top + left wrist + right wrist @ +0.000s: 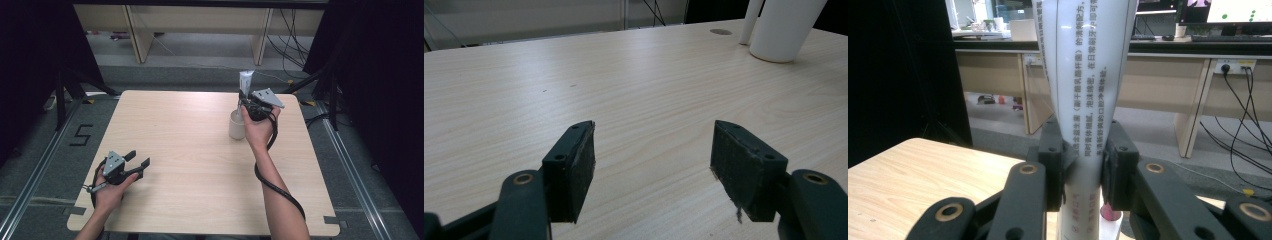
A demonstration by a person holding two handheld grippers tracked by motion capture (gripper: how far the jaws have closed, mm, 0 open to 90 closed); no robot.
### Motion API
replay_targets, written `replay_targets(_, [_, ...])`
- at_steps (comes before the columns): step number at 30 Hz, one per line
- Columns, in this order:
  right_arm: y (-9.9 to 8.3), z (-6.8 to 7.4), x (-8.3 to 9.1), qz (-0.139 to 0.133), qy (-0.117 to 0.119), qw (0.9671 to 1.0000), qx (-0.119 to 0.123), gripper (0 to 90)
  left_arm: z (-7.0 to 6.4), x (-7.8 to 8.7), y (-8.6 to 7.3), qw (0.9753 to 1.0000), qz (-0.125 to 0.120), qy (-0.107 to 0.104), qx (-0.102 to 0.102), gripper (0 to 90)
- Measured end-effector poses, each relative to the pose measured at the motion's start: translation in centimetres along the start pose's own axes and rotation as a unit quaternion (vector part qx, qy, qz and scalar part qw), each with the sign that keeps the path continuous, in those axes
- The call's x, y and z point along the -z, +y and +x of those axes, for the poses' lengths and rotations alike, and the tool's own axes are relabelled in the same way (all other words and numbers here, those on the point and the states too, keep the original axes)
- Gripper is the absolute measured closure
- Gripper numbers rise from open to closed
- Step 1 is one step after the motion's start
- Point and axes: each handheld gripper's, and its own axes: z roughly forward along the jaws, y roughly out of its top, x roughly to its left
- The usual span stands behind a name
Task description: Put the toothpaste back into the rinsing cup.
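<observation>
Right gripper view puts the tube [1083, 90] at frame centre: a white, printed tube standing upright, pinched low on its body between the two black jaws of the right gripper [1083, 172], which are closed onto it from either side. In the high view the tube [246, 80] rises just above centre-right of the frame, with the cup [236, 125] directly below and left of the gripper [248, 102]; whether the tube's lower end already sits inside the cup is hidden by the hand.

The likely trouble lies in the grip. A soft tube squeezed this low may buckle or slip through the pads, and a tilt of the wrist could swing its tall upper part sideways. If the bottom catches the cup's rim, the light cup could tip or slide on the table [200, 165].

The left gripper [136, 165], at lower left of the high view, rests on the table with jaws wide apart and empty; its own view shows the cup [785, 30] at upper right, well apart, so it cannot steady the cup.
</observation>
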Motion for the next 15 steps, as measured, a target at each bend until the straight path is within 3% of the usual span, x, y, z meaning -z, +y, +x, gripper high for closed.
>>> replay_targets(7, [-0.5, -0.3, -0.3, -0.004, -0.002, 1.0000, 0.007, 75.0, 0.0, 0.0, 0.0, 1.0000, 0.001, 0.001, 0.000, 34.3])
replay_targets(9, [-0.7, -0.1, -0.3, -0.002, -0.005, 1.0000, -0.004, 75.0, 0.0, 0.0, 0.0, 1.0000, 0.000, 0.001, 0.000, 34.3])
replay_targets(15, [-1.3, -0.2, -0.6, 0.001, -0.007, 1.0000, -0.005, 74.9, 0.0, 0.0, 0.0, 1.0000, 0.000, 0.000, 0.000, 34.3])
